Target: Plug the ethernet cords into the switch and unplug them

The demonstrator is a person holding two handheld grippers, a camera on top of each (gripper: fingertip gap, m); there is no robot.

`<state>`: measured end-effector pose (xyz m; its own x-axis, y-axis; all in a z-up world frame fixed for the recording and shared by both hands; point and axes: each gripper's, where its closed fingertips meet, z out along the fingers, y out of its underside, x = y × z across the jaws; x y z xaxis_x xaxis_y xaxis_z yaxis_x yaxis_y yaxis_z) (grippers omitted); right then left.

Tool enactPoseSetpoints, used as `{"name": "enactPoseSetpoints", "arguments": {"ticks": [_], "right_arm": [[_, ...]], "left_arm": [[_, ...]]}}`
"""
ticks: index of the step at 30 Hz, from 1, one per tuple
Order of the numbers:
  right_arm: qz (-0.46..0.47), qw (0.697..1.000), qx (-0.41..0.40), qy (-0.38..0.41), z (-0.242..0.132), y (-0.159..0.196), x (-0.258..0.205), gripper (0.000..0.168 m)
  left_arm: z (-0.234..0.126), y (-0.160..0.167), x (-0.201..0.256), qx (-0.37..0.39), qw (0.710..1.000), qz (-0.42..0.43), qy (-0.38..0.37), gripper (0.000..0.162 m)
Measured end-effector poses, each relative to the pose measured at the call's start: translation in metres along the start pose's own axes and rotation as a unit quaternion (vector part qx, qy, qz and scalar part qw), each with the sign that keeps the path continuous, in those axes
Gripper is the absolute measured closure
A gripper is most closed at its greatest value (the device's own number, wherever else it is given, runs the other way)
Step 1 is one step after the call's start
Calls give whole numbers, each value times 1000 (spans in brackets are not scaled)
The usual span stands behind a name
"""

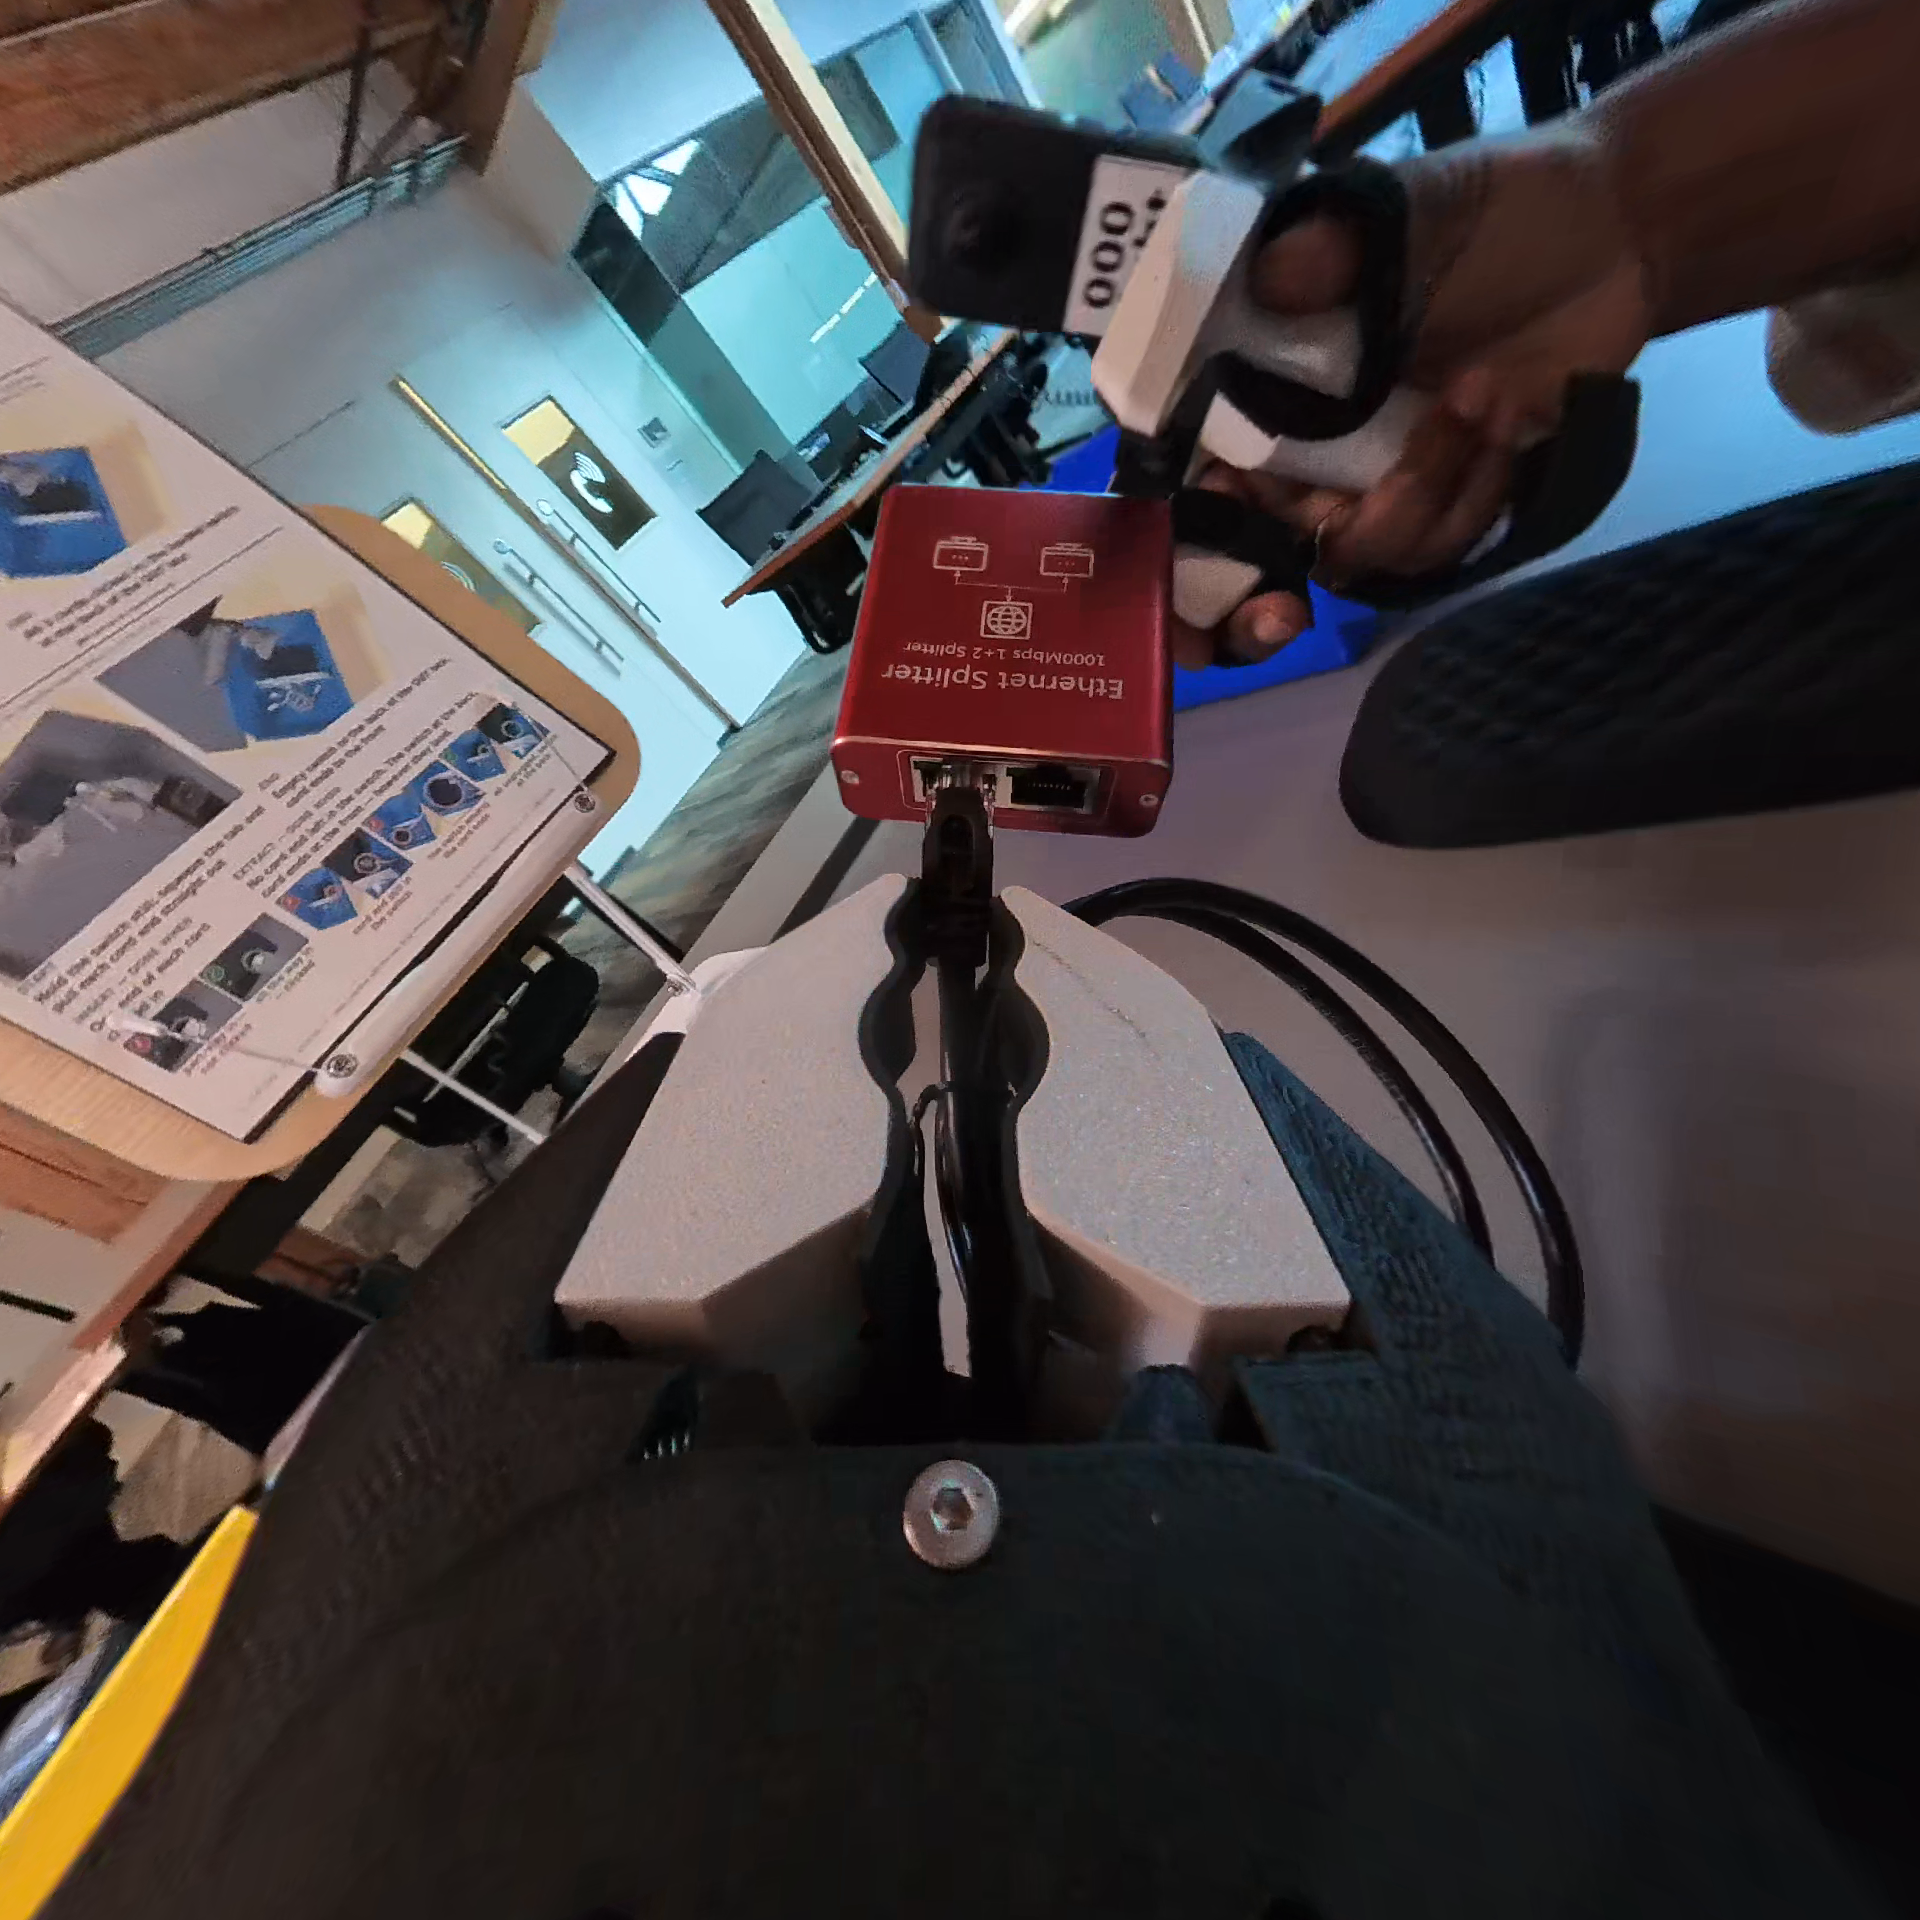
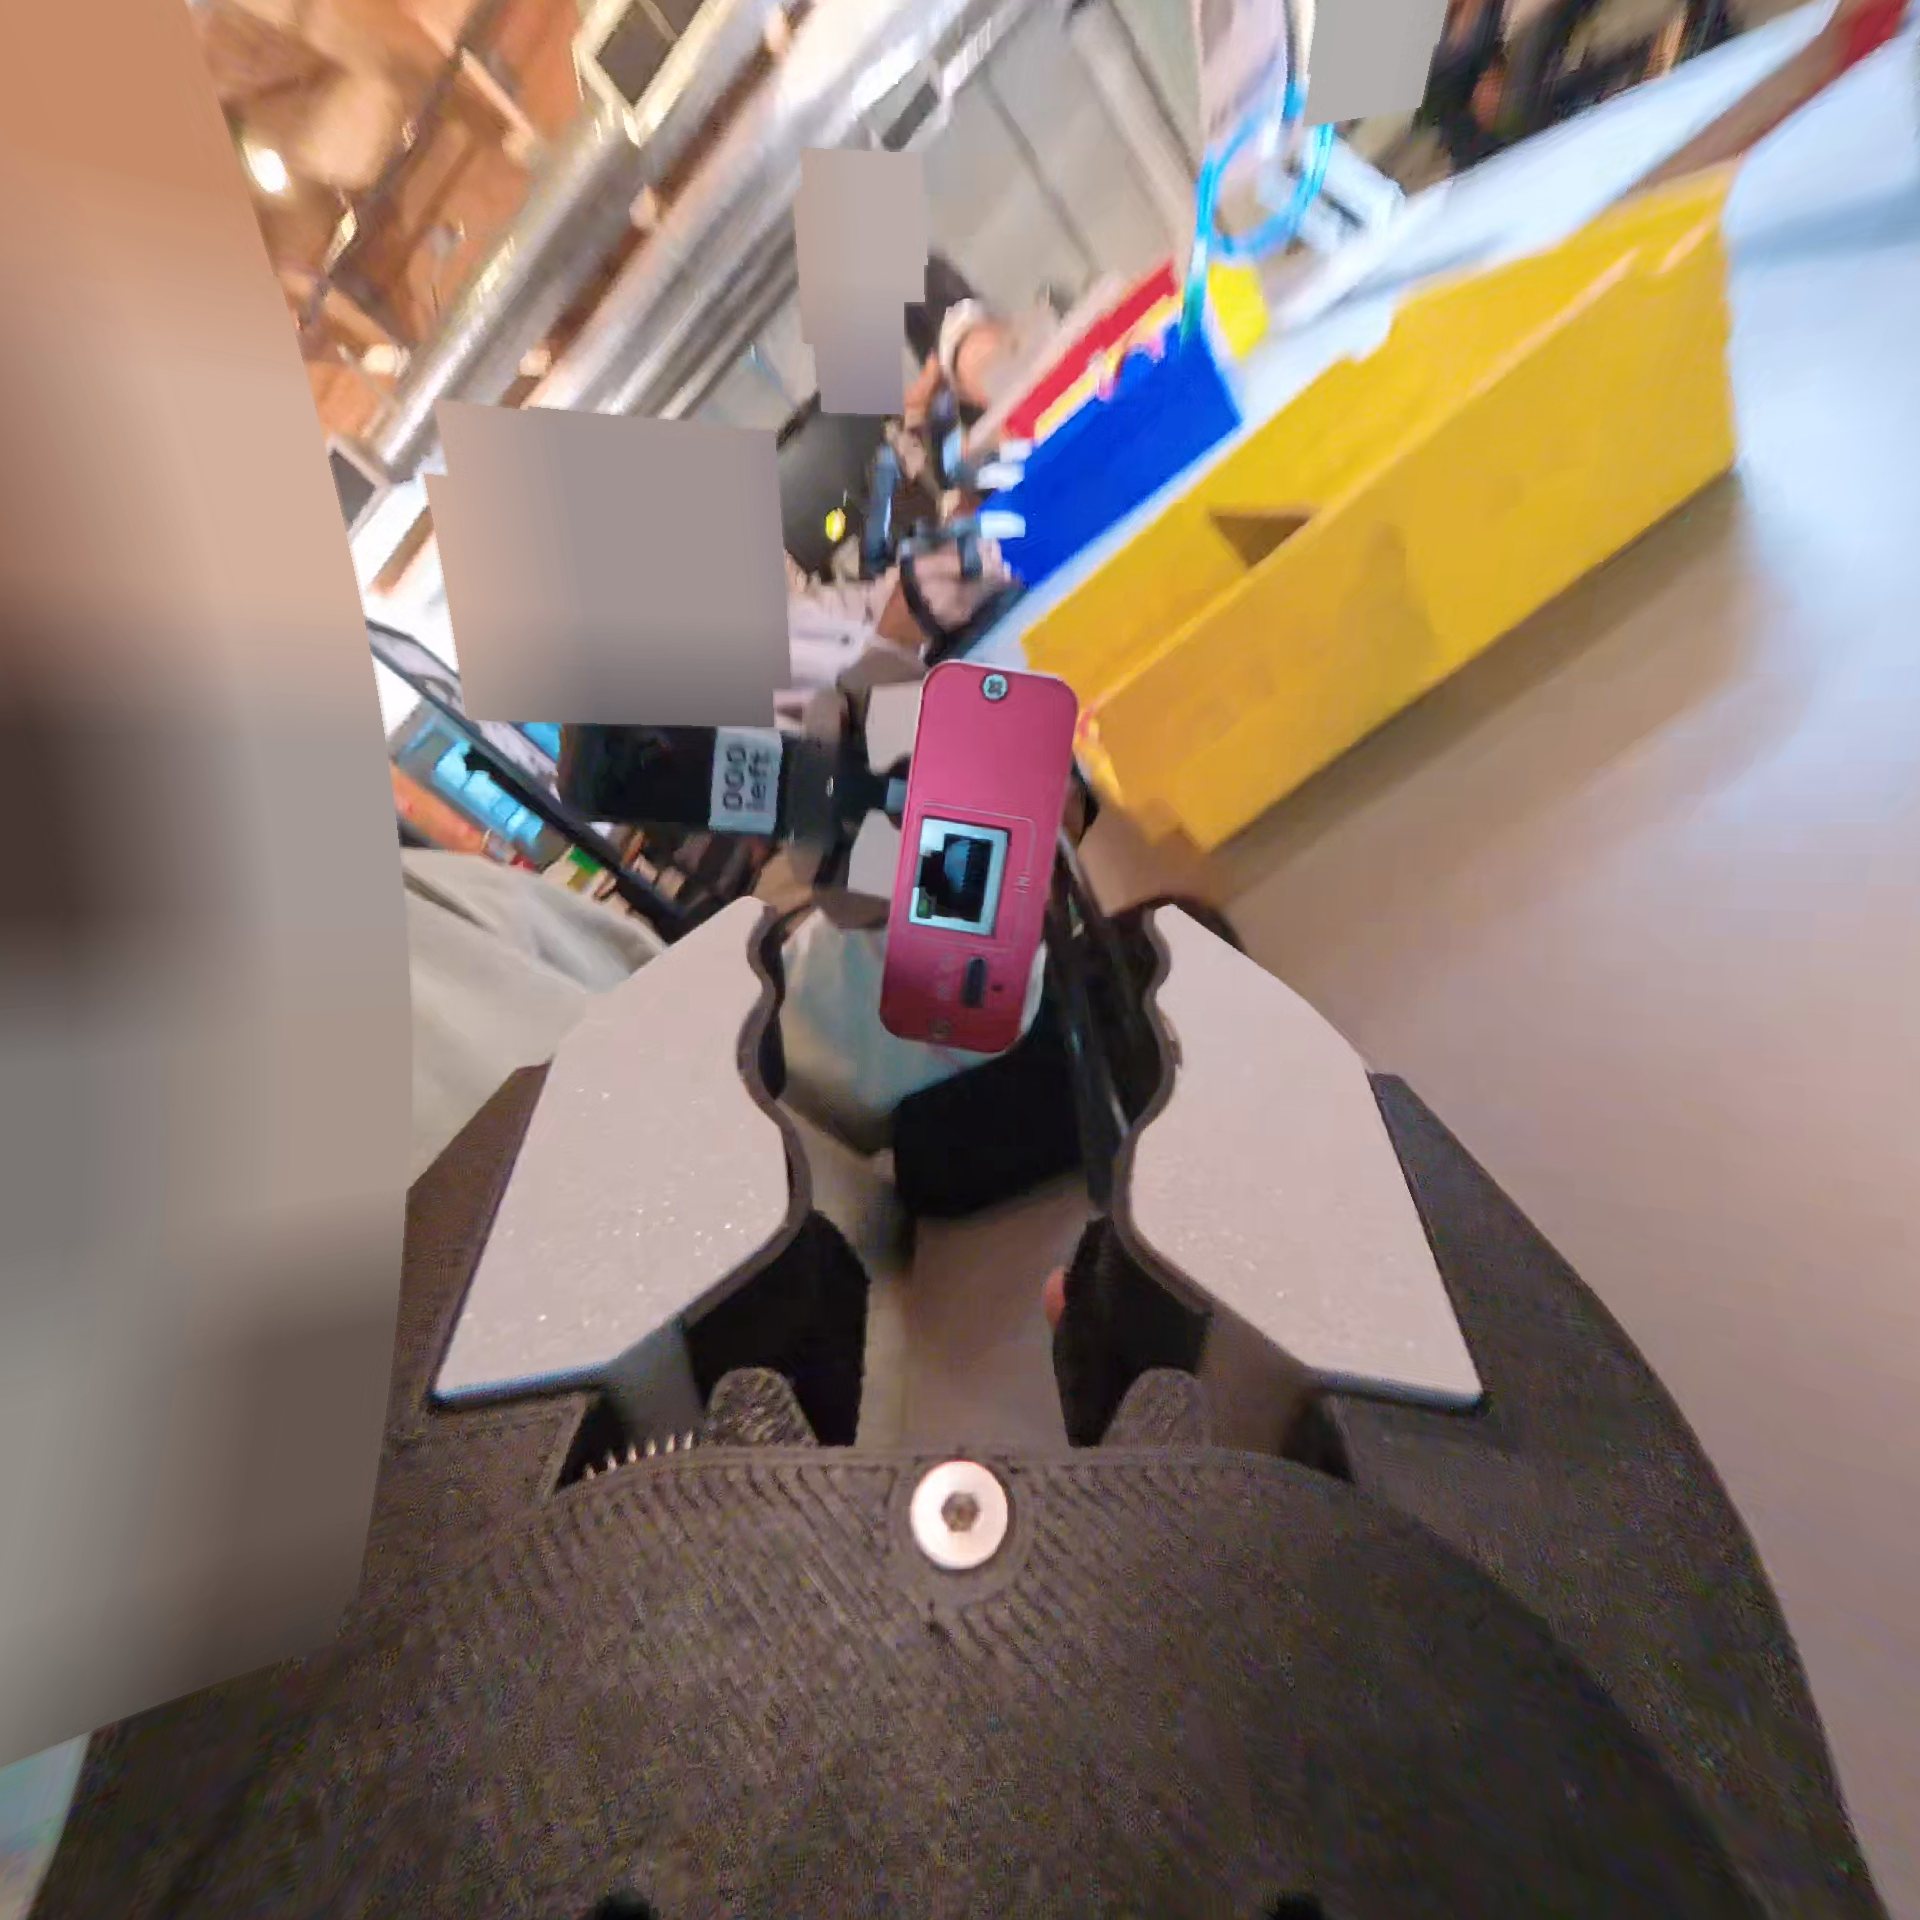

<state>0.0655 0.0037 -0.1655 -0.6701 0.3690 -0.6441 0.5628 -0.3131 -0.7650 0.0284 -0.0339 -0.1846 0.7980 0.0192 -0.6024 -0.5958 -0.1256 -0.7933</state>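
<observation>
While left tongs pinch black cord; boxy red switch.

Grey-fingered black tongs, silver screw

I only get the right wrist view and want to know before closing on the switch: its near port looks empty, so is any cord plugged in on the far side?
Observer: Yes. In the left wrist view, the plug of a black cord sits in one of two ports on the other end of the switch.
Operator: And the other one there?
Observer: The second port, beside the plug, is empty.
Operator: What holds the cord?
Observer: The left claw is shut on it just behind the plug; the slack loops over the grey table.
</observation>
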Motion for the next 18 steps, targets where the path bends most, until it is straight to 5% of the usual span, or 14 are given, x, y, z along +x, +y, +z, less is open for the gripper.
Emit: {"name": "enactPoseSetpoints", "arguments": {"ticks": [2, 4, 13, 18], "right_arm": [[15, 999, -23, -28, 8, 8, -6, 111], [33, 999, -25, -28, 9, 9, -3, 137], [29, 997, -76, -19, 0, 22, 3, 140], [-2, 994, -107, -20, -2, 31, 1, 141]], "left_arm": [[2, 0, 5, -8, 1000, 19, 11, 150], [1, -4, 8, -1, 999, 30, 24, 150], [2, -9, 18, -73, 980, 170, 67, 151], [4, -8, 21, -91, 977, 176, 78, 151]]}}
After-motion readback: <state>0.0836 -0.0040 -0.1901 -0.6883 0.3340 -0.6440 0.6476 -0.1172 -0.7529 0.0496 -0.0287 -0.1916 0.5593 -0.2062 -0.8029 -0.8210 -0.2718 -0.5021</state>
